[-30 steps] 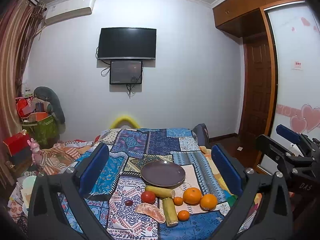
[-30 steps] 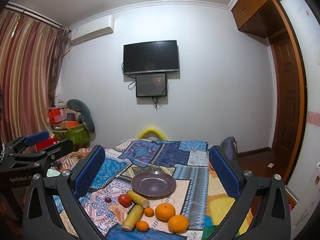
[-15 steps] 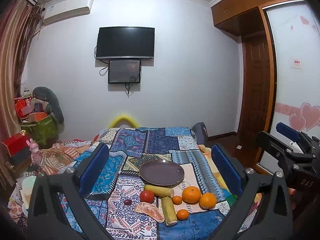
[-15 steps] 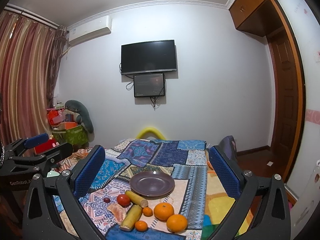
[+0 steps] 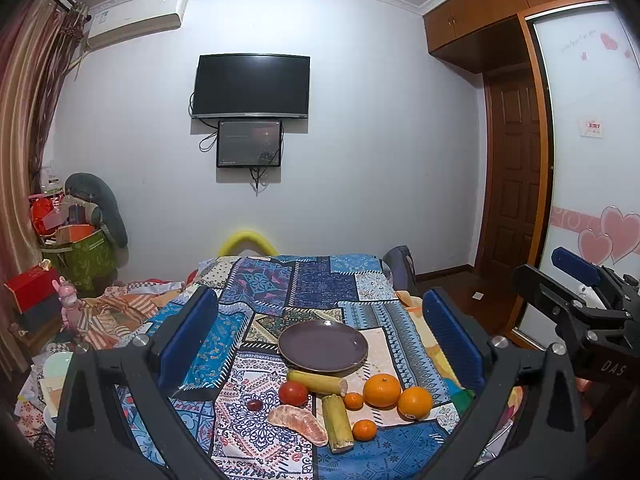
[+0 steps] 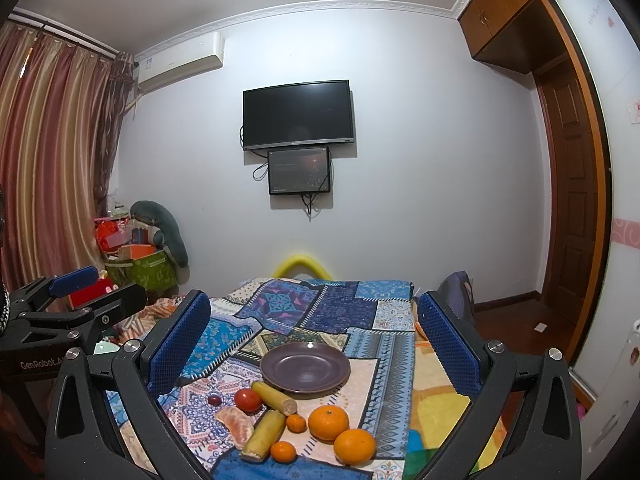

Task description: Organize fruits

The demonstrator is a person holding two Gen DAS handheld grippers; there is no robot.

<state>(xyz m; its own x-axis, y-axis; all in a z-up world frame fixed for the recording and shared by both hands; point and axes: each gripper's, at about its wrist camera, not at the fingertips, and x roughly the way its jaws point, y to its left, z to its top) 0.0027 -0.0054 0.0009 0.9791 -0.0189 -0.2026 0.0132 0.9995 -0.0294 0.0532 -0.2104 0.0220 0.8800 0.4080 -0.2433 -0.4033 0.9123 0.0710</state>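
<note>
Hovering above the near edge of the bed (image 5: pixel 320 280), the left claw (image 5: pixel 320 336) and right claw (image 6: pixel 316 340) are both released and hold nothing. The fruits, like the oranges (image 6: pixel 329 422), lie just before the empty plate (image 6: pixel 306 367), probably their destination.
</note>
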